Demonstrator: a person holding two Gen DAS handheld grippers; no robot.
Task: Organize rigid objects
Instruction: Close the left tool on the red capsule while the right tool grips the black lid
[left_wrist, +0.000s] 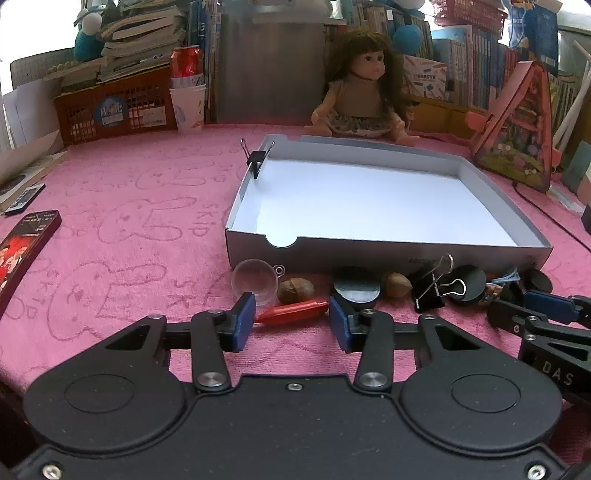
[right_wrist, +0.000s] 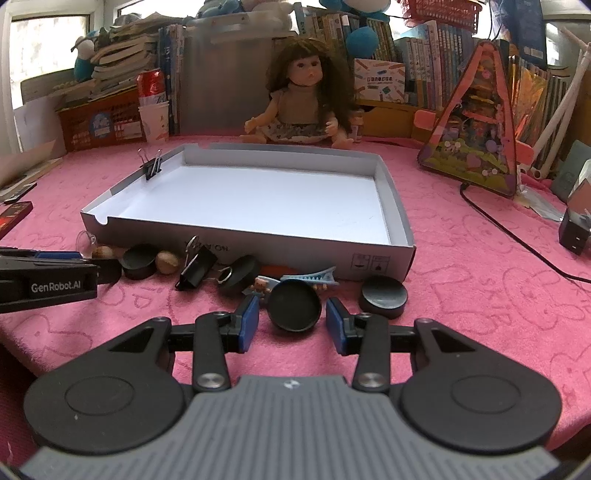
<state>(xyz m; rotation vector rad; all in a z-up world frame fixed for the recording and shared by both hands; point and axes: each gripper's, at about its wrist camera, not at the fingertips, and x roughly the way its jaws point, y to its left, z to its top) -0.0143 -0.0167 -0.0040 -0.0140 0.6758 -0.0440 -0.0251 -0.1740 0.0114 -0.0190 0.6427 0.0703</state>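
A shallow grey box with a white floor (left_wrist: 369, 199) (right_wrist: 258, 199) lies on the pink cloth, with a small binder clip (left_wrist: 255, 158) (right_wrist: 151, 166) on its left wall. A row of small objects lies along its near wall. My left gripper (left_wrist: 291, 319) is open with a red clip (left_wrist: 291, 313) lying between its fingers; a clear lens (left_wrist: 255, 280), a nut (left_wrist: 295, 291) and a black round cap (left_wrist: 356, 288) lie just beyond. My right gripper (right_wrist: 291, 317) is open around a tilted black round lid (right_wrist: 293, 304), with no visible grip on it.
More items in the row: a second nut (left_wrist: 397, 284), a black binder clip (right_wrist: 195, 267), black caps (right_wrist: 384, 295), a blue hair clip (right_wrist: 310, 277). A doll (right_wrist: 299, 96), orange basket (left_wrist: 110, 107), paper cup (left_wrist: 188, 109), phone (left_wrist: 22, 247), black cable (right_wrist: 517, 236) surround the box.
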